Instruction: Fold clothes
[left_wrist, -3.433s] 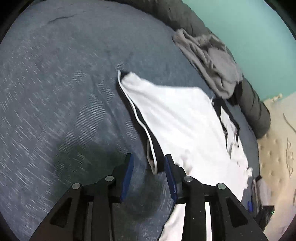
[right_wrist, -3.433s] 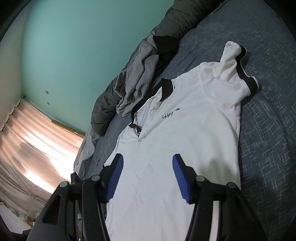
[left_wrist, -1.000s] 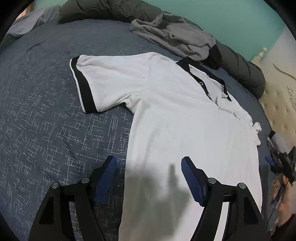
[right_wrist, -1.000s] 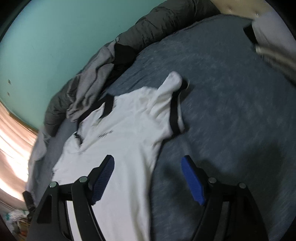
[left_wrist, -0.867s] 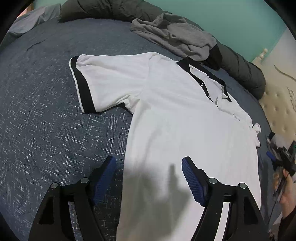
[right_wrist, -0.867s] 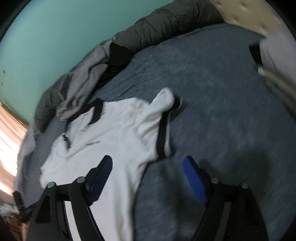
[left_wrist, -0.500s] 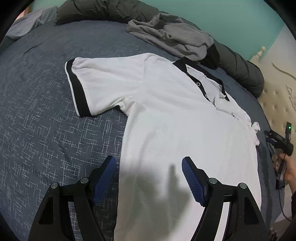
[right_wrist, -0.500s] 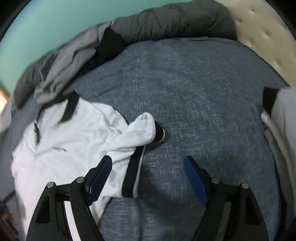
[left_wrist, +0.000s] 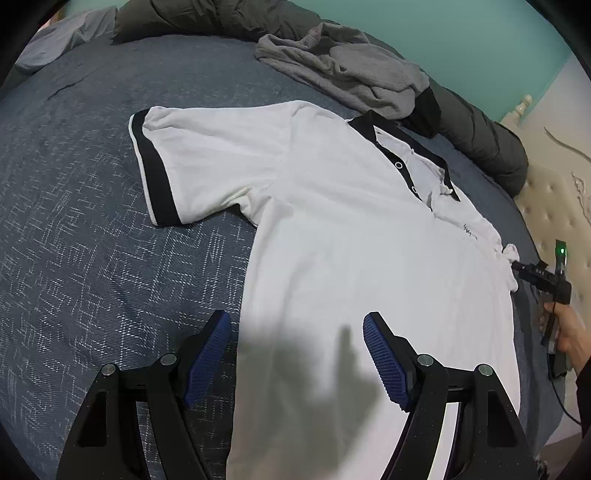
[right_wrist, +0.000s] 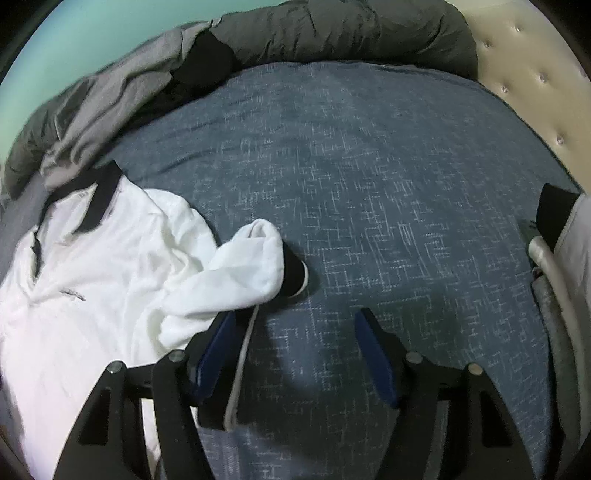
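Two tongs: you hold both over the bed, each pointing down at a white polo shirt.
Shirt: it lies face up on the blue patterned cover, collar toward the rumpled grey quilt at the far edge.
Left tongs: yours stand wide apart above the shirt's lower body, one blue pad over the cover, the other over white cloth, gripping nothing.
Right tongs: your jaws are closing; the black-trimmed cuff of the bunched sleeve runs just inside the left pad, not yet pinched.
Other sleeve: spread flat.
Grey garment: heaped beside the collar.
Your hand: seen at the frame edge, on the right handle.
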